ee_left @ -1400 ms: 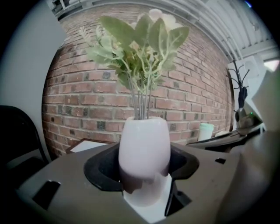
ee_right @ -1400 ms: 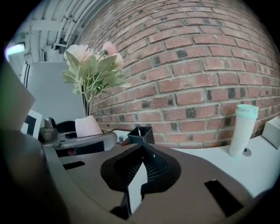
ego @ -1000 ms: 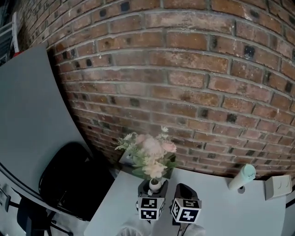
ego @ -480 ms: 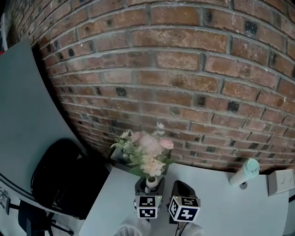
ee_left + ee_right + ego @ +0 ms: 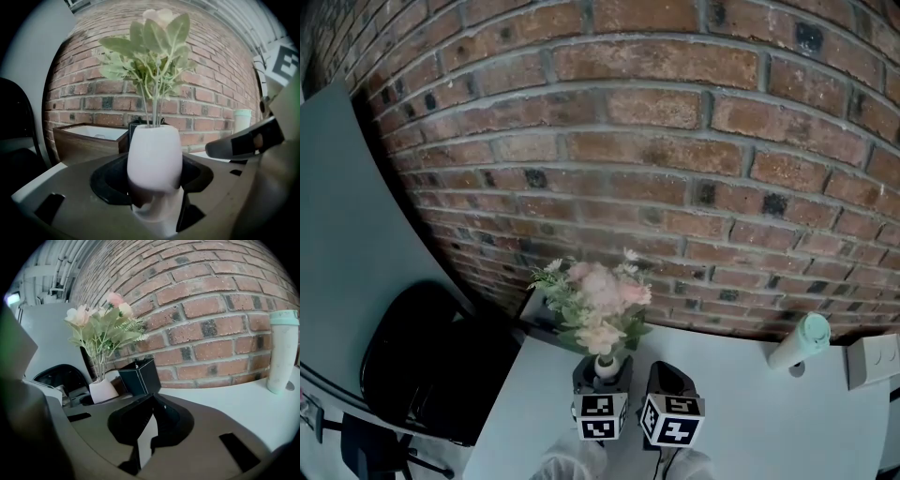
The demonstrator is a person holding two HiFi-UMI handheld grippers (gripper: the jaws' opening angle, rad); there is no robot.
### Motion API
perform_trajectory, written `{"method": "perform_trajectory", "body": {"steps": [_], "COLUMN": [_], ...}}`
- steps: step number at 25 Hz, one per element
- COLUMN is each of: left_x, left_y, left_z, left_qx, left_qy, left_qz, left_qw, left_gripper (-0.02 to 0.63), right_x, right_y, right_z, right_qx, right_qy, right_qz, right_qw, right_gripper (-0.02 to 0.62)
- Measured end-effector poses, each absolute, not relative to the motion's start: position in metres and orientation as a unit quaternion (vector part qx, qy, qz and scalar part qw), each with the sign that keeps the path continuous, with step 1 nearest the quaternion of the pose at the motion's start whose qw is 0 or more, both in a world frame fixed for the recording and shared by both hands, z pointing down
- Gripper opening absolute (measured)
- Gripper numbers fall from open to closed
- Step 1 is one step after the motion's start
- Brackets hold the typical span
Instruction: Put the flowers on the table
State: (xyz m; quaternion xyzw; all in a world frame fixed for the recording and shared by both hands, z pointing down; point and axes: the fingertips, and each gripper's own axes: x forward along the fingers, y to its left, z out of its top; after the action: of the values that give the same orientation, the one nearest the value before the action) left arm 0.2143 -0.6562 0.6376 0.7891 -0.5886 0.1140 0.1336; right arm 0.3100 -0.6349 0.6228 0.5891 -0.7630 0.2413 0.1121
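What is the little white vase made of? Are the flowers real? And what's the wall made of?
The vase looks like ceramic, maybe plastic: smooth, matte white, not see-through. The flowers look fake, probably fabric and plastic: pale fuzzy leaves, stiff thin stems, though I can't be sure. The wall is brick: rough reddish blocks with grey mortar lines.

White vase [image 5: 153, 157], pale pink flowers [image 5: 602, 291]
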Motion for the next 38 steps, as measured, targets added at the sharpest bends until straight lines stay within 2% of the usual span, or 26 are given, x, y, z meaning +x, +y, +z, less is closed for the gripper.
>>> {"method": "perform_trajectory", "body": {"steps": [6,30,38], "left_x": [0.216,0.216,0.217], "left_y": [-0.657,-0.653,-0.645], "left_z": [0.638,0.644,0.630], "left_qx": [0.796,0.799,0.801], "left_qy": [-0.583,-0.570,-0.573], "left_qz": [0.116,0.121,0.079], "left_qw": [0.118,0.149,0.153], "left_gripper": [0.278,0.278,0.295], "right_x": [0.306,0.294,0.296], "right_y": [-0.633,-0.626,-0.623], "right_z": [0.629,0.628,0.626], "right_qx": [0.592,0.586,0.590], "right_qy": [-0.758,-0.759,-0.756], "right_qz": [0.250,0.259,0.262], "right_qw": [0.110,0.112,0.112], "right_gripper": [0.023,0.024,0.023]}}
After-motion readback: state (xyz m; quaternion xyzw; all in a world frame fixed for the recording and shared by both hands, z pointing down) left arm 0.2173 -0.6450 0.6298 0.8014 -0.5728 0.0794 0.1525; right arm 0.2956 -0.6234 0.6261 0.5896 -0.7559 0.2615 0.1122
